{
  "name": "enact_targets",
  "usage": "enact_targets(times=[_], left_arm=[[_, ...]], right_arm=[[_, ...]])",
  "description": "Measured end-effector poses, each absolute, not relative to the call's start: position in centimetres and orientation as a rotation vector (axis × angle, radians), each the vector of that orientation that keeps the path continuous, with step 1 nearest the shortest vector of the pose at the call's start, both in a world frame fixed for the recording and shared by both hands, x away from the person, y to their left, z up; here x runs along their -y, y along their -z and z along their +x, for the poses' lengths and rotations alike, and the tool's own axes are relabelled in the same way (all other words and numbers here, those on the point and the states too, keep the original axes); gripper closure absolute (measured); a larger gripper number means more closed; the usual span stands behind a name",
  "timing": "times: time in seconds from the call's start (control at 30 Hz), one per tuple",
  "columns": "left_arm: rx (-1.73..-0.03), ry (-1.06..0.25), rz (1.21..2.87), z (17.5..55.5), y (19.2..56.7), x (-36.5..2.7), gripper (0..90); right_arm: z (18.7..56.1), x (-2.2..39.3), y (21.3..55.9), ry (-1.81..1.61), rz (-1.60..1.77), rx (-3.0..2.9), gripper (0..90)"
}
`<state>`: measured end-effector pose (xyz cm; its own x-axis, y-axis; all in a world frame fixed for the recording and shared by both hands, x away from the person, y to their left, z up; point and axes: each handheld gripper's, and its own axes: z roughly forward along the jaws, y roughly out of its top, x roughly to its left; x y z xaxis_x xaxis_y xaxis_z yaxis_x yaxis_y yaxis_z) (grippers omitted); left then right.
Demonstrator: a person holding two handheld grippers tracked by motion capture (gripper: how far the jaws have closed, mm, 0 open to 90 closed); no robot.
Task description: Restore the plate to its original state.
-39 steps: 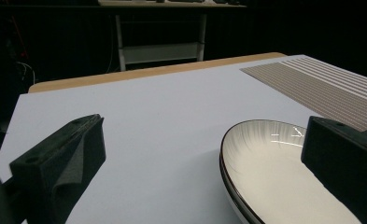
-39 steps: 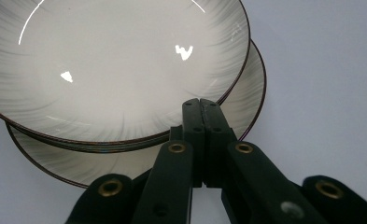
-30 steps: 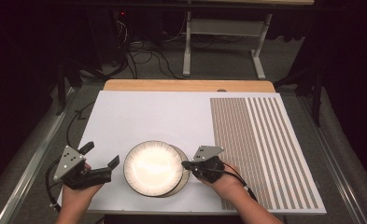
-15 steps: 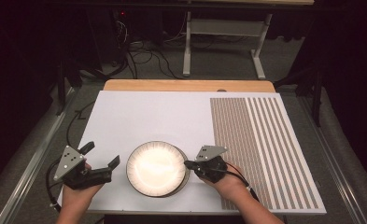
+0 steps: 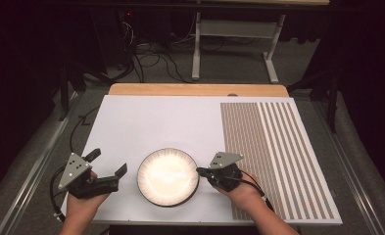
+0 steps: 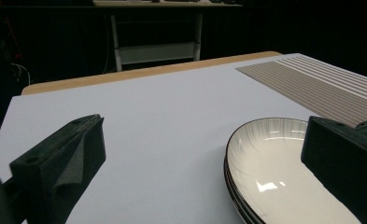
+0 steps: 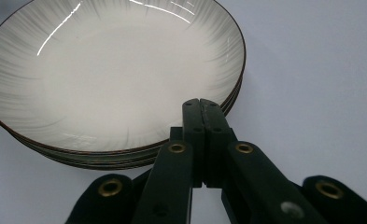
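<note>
The right tool (image 5: 202, 171), low and right of centre in the high view, has its jaws clenched flat together with nothing between them. In the right gripper view (image 7: 201, 105) the joined tips rest at the near rim of a stack of plates (image 7: 111, 70), over its edge; whether they touch the rim cannot be told. The left tool (image 5: 109, 162), at the lower left of the high view, is released, its jaws spread wide and pointing toward the stack from the other side, apart from it. In the left gripper view (image 6: 204, 154) one jaw rises at the lower left and the other at the right edge, the plates (image 6: 284, 172) showing between them at the lower right.

The stack (image 5: 168, 176) sits low in the middle of the high view, between the two tools: shallow white plates with fine grey streaks at the border and a thin dark rim, several edges visible beneath the top one. It rests on the white board (image 5: 170, 122) covering the desk (image 5: 195, 89). A panel of brown and white stripes (image 5: 273, 152) fills the board's right side.
</note>
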<state>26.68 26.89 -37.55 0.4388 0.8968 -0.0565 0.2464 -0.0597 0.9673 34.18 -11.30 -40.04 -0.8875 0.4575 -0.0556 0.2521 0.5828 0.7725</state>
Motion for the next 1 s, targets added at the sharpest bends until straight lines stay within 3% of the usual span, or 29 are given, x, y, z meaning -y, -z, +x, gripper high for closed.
enact_targets(times=[0.4,0.8,0.97,1.0], left_arm=[[-1.028,-0.723,1.58,26.8,37.6,-26.7,0.5],[-1.03,-0.712,1.586,27.0,37.8,-26.6,0.6],[-1.028,-0.699,1.592,27.2,38.1,-26.3,0.5],[-1.03,-0.688,1.596,27.4,38.3,-26.2,0.5]], right_arm=[[34.1,11.7,39.7,-1.229,0.608,-2.541,90.0],[33.8,15.9,37.7,-1.309,0.708,-2.41,90.0],[33.3,18.1,37.2,-1.343,0.76,-2.341,75.3],[33.1,18.8,37.0,-1.358,0.773,-2.313,67.9]])
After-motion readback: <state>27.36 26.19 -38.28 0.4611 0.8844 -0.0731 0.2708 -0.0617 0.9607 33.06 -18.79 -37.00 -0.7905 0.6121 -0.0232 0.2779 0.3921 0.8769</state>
